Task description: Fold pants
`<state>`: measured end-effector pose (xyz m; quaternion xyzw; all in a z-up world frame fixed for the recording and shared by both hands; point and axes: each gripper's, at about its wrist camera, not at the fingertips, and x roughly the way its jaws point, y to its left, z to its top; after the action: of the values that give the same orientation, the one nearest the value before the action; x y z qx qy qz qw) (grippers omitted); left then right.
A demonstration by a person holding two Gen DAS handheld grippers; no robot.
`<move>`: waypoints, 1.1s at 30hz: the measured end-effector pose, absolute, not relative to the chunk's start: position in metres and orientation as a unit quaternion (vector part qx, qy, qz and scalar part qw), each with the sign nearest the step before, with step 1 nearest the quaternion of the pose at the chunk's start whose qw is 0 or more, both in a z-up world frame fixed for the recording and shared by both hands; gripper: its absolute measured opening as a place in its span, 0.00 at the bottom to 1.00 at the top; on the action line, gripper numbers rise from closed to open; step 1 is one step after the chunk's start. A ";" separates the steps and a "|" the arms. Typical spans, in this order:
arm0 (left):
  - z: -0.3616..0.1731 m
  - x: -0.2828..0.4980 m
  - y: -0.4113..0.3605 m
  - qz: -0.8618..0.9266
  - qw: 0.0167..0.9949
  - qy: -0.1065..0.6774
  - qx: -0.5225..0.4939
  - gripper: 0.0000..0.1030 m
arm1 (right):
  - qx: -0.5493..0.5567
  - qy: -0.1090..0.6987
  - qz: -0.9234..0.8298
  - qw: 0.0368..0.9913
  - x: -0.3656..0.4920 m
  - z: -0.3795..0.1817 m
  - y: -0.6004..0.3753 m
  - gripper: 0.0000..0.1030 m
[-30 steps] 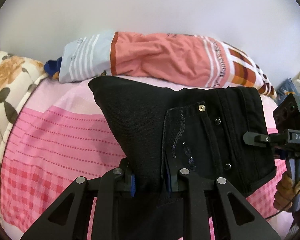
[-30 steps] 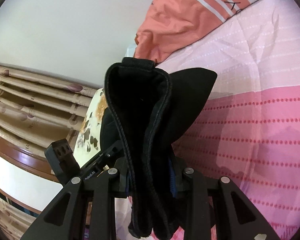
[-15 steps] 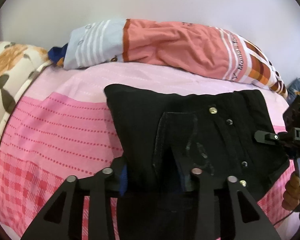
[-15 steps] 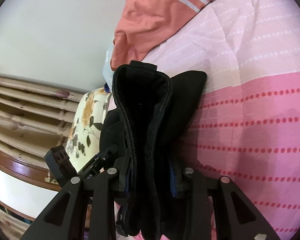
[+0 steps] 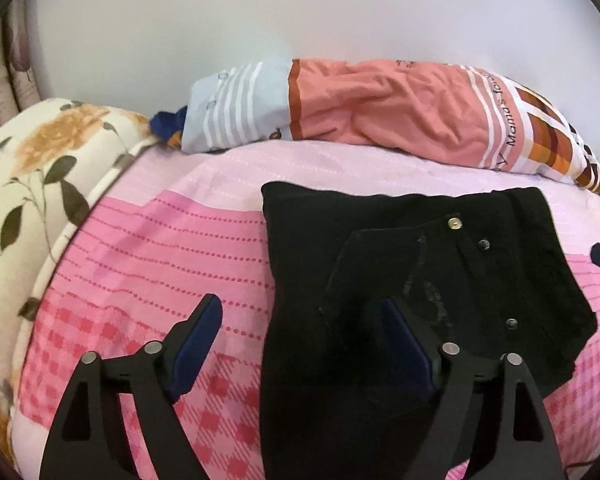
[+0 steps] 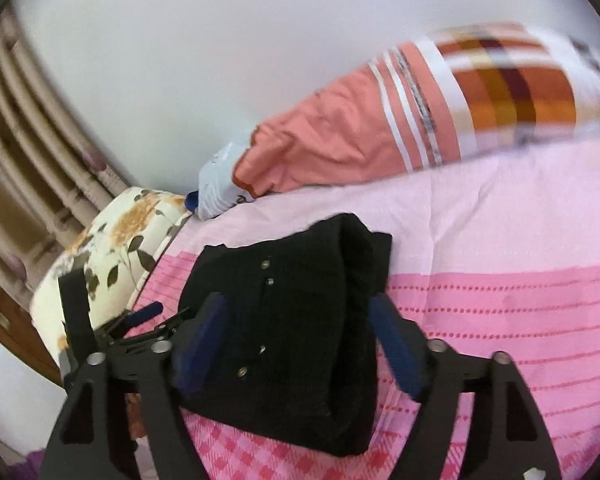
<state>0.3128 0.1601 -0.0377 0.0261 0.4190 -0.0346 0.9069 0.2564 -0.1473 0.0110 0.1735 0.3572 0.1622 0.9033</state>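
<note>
The black pants [image 5: 400, 280] lie folded on the pink bedspread [image 5: 159, 264], waistband and metal buttons up. My left gripper [image 5: 300, 320] is open; its right finger rests over the pants, its left finger over bare bedspread. In the right wrist view the pants [image 6: 291, 320] lie as a thick folded bundle between the spread fingers of my open right gripper [image 6: 295, 312]. The left gripper [image 6: 139, 320] shows at the left there.
A salmon and striped pillow [image 5: 380, 112] lies along the white wall at the back. A floral cushion [image 5: 27, 184] sits at the bed's left edge. Curtains [image 6: 27, 160] hang at the far left.
Both grippers have opened and let go of the pants, which now lie flat on the bed. Both have drawn back slightly.
</note>
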 end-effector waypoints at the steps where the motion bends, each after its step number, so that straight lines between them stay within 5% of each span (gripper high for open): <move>1: -0.034 0.309 0.158 -0.035 0.909 0.415 0.025 0.82 | 0.165 0.356 0.160 0.906 0.252 0.013 -0.142 0.77; 16: 0.066 0.230 0.147 0.020 0.963 0.267 0.022 1.00 | 0.146 0.327 0.154 0.921 0.192 0.048 -0.121 0.88; 25: 0.132 0.160 0.150 0.065 0.988 0.136 -0.023 1.00 | 0.149 0.291 0.156 0.932 0.158 0.083 -0.127 0.93; 33: 0.140 0.145 0.145 0.033 0.984 0.177 -0.011 1.00 | 0.147 0.298 0.143 0.932 0.145 0.085 -0.126 0.95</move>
<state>0.1451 0.1447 0.1398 -0.0114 0.1769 0.0327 0.9836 0.1449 -0.1256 0.0850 0.1467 0.2977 0.1426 0.9325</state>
